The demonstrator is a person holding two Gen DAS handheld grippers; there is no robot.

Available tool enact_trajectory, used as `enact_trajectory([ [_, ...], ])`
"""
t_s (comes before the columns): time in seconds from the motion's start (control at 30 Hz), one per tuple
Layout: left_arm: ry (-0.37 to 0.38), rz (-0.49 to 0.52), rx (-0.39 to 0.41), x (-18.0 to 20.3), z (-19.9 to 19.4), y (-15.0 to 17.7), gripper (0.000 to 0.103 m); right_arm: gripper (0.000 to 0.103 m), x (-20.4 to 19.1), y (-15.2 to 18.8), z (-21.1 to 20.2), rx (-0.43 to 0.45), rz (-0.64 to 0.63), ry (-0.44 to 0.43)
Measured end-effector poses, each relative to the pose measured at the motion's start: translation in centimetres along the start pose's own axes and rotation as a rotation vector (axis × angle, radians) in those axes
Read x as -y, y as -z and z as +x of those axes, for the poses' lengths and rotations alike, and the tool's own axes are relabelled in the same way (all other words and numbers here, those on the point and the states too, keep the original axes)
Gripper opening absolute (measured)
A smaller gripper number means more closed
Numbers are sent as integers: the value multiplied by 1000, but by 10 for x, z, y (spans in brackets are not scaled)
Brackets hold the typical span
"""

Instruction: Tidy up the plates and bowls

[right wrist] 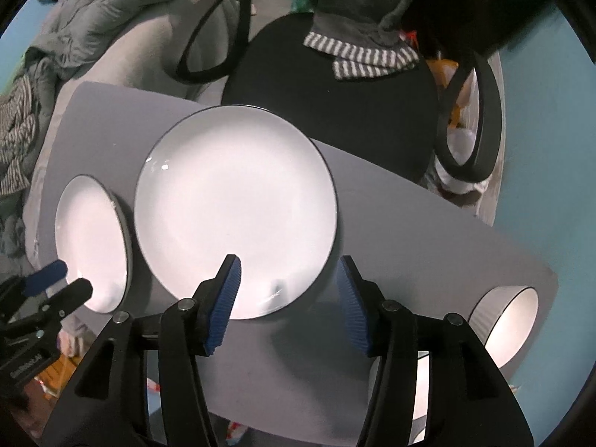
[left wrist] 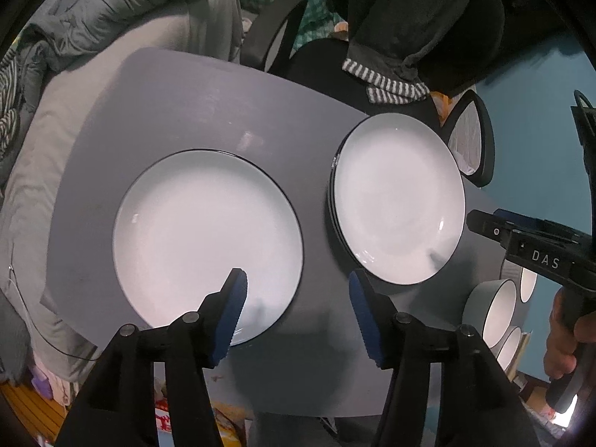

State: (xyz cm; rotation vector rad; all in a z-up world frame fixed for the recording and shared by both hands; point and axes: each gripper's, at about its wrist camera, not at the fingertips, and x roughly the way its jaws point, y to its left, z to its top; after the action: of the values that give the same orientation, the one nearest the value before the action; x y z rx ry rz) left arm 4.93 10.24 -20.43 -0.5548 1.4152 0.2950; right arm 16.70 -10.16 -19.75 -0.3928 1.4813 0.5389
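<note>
The black left gripper [left wrist: 298,309] with blue ribbed pads hangs spread and empty over the near rim of a single white, dark-rimmed plate [left wrist: 201,238] on the grey table [left wrist: 186,111]. The matching right gripper [right wrist: 288,300] is likewise parted, pinching nothing, above the stack of white plates [right wrist: 234,205]. White bowls [right wrist: 510,324] sit at the table's right end. "DAS" reads on the right gripper's body.
</note>
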Motion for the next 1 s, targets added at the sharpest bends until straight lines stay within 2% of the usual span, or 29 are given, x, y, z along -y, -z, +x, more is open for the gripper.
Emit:
enact_trajectory([
  [0.5, -34, -116, 39, -72, -18, 19, 59, 58, -76, -4, -24, 59, -203, 28],
  [1.0, -39, -231, 37, -124, -18, 32, 59, 59, -144, -18, -13, 47, -349, 31],
])
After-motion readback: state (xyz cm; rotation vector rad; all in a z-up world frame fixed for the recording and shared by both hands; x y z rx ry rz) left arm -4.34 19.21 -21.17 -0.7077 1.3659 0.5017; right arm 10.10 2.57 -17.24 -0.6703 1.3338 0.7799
